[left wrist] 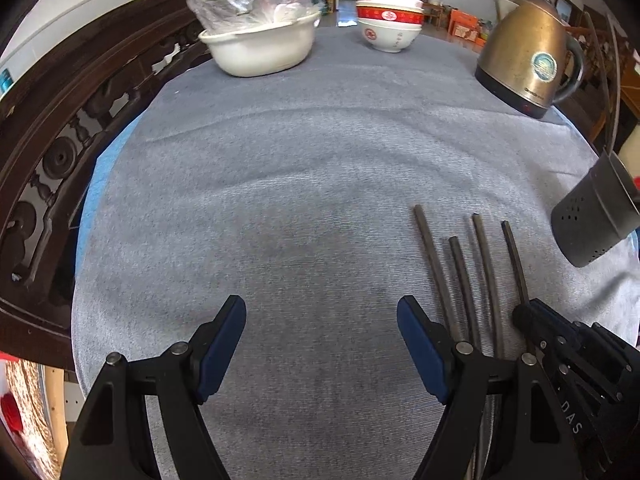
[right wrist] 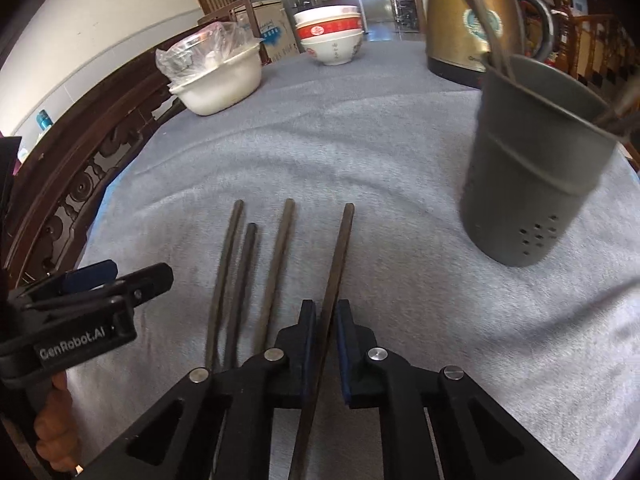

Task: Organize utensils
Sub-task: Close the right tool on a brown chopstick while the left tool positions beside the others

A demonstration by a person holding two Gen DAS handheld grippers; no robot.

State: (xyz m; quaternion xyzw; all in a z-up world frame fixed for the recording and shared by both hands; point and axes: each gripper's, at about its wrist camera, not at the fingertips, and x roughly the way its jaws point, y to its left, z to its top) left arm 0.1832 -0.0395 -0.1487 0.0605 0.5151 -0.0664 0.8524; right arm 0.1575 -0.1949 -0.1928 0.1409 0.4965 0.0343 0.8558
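Four dark chopsticks lie side by side on the grey cloth [right wrist: 360, 140]. My right gripper [right wrist: 326, 314] is shut on the rightmost chopstick [right wrist: 340, 248], whose far end points away from me. The other three chopsticks [right wrist: 242, 276] lie just left of it. A grey perforated holder [right wrist: 532, 184] stands at the right with several utensils in it. In the left wrist view my left gripper [left wrist: 320, 308] hangs open over bare cloth, left of the chopsticks [left wrist: 464, 284]. There the right gripper [left wrist: 524, 314] grips the rightmost chopstick [left wrist: 516, 264], and the holder [left wrist: 592, 216] is at the right edge.
At the table's far side stand a white basin [left wrist: 260, 52] holding a plastic-wrapped glass bowl, stacked red-and-white bowls [left wrist: 388, 24] and a brass kettle [left wrist: 524, 56]. A carved dark wooden rail [left wrist: 60, 152] runs along the left. A hand [right wrist: 52, 432] holds the left gripper [right wrist: 136, 274].
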